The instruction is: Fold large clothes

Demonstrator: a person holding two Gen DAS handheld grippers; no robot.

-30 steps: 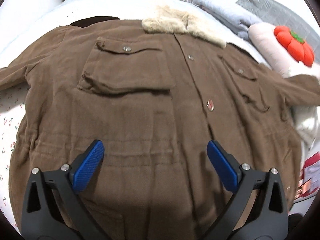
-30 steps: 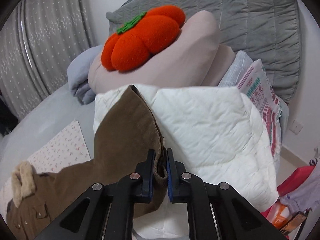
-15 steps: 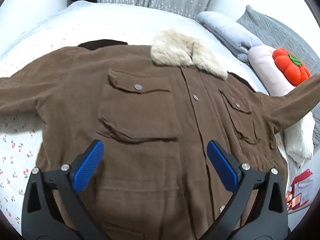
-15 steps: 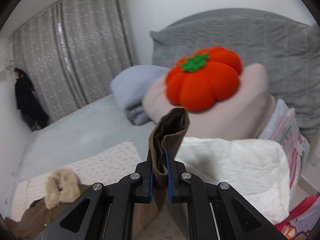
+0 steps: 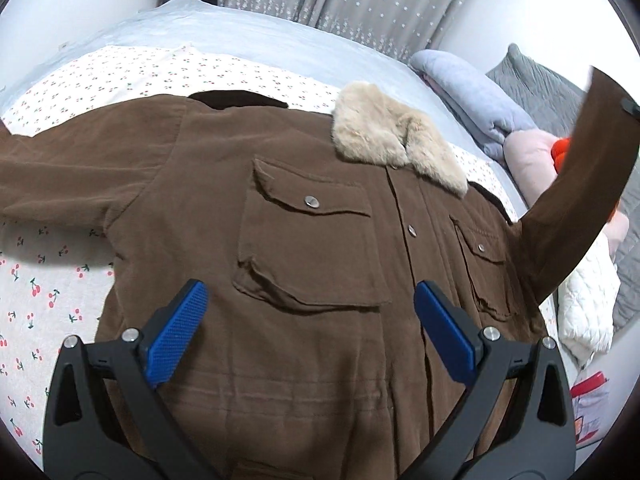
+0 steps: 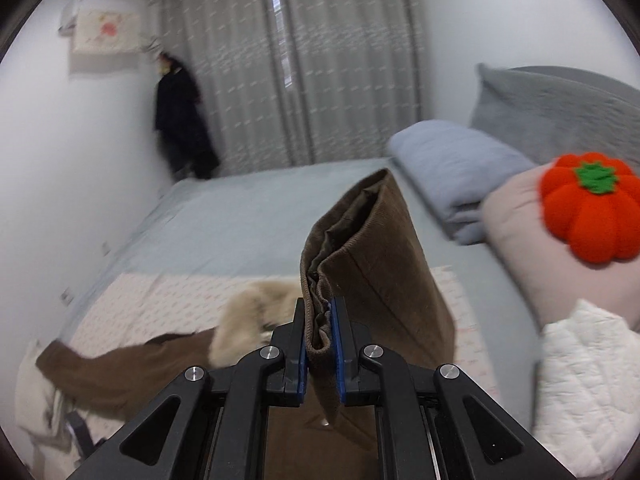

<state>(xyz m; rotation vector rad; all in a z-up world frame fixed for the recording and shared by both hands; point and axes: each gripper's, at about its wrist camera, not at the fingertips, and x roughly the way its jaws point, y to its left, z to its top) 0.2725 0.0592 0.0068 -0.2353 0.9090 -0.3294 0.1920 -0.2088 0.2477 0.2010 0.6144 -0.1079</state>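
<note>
A large brown corduroy jacket (image 5: 304, 264) with a beige fur collar (image 5: 396, 140) lies front up on the bed, its left sleeve spread out flat. My left gripper (image 5: 308, 320) hovers open above the jacket's chest pockets, nothing between its blue pads. The jacket's other sleeve (image 5: 576, 184) rises off the bed at the right edge of the left wrist view. My right gripper (image 6: 319, 344) is shut on that sleeve's cuff (image 6: 360, 256), which stands up in front of the camera. The fur collar (image 6: 256, 312) shows blurred below it.
A cherry-print sheet (image 5: 48, 280) covers the bed under the jacket. At the head end lie a blue-grey pillow (image 6: 452, 168), a pink pillow with an orange pumpkin cushion (image 6: 592, 208) and a white quilted blanket (image 6: 584, 392). Grey curtains (image 6: 320, 72) and a dark hanging coat (image 6: 180, 120) stand beyond.
My right gripper has lifted the sleeve cuff off the white blanket and swung it up and over toward the jacket's body. The left gripper drew back a little, showing more of the jacket.
</note>
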